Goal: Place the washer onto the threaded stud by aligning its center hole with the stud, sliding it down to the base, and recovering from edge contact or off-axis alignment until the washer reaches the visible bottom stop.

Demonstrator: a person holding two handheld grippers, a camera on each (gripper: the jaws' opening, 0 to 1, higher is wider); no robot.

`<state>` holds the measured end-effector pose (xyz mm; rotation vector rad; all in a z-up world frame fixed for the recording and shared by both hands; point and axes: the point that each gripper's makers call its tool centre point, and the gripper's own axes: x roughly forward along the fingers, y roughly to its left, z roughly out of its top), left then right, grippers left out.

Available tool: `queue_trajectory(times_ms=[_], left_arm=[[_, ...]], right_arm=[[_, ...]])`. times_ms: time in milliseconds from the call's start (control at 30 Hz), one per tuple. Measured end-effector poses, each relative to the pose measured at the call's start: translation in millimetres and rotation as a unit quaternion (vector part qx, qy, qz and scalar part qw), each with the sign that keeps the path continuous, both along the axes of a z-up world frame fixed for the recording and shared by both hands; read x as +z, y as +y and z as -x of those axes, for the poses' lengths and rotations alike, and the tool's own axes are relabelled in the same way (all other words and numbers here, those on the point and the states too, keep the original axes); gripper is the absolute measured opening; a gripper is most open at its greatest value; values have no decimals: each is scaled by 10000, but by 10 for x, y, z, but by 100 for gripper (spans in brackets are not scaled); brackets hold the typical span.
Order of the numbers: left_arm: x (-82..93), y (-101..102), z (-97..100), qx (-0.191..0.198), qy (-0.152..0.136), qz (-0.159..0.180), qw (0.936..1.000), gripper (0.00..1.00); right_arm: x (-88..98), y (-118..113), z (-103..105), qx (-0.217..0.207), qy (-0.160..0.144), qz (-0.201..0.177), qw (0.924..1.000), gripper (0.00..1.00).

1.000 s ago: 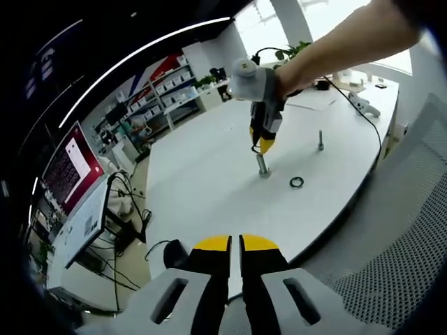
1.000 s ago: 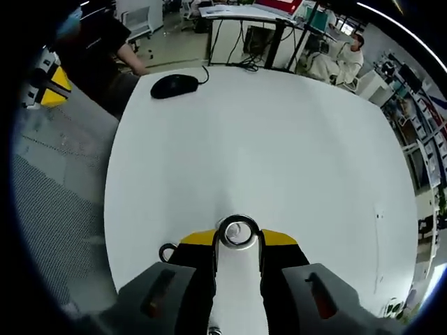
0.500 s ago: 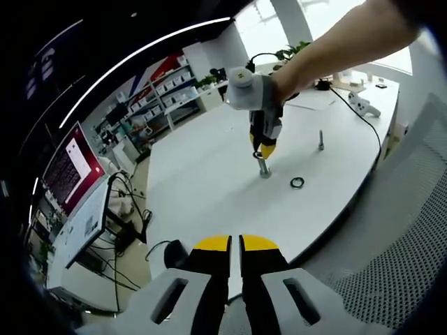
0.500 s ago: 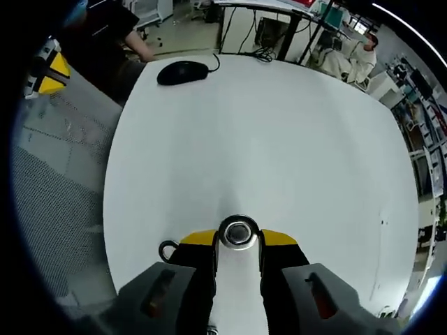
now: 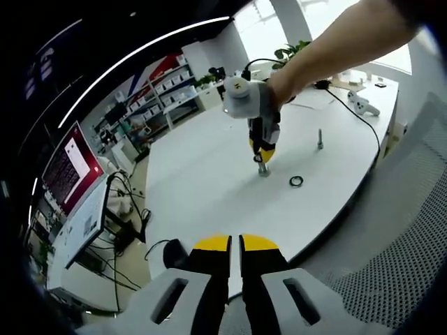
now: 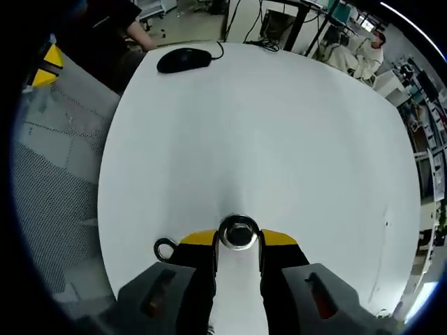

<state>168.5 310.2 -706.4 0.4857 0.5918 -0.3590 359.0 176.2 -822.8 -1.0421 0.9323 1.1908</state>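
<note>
The right claw (image 6: 237, 241) pinches a washer (image 6: 237, 232) between its yellow-tipped jaws, the ring held flat and seen from above in the right gripper view, with a metal shape showing through its center hole. In the left gripper view the same claw (image 5: 260, 155) points down over the threaded stud (image 5: 263, 168), which stands upright on the white surface (image 5: 202, 174); the claw's tips are at the top of the stud, but whether the washer has started over the threads is too small to tell. A person's arm (image 5: 335, 43) reaches in from the upper right to hold that claw.

The left claw (image 5: 235, 244) hangs well back from the work, over the near edge of the surface, its yellow-tipped jaws pressed almost together with nothing between them.

A second, dark washer (image 5: 296, 181) lies flat on the surface just beside the stud; in the right gripper view it sits (image 6: 164, 248) next to the claw's left jaw. A second stud (image 5: 320, 139) stands upright farther off. A black computer mouse (image 6: 183, 61) rests near the far edge of the surface, its cable trailing off the edge.
</note>
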Motion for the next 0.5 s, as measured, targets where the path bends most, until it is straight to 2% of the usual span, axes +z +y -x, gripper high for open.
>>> queue_trajectory(times_ms=[500], left_arm=[[-9,-1,8,-11,33,-6,10000,2]], right_arm=[[-318,-42,-9,-87,264,254,9993,24]])
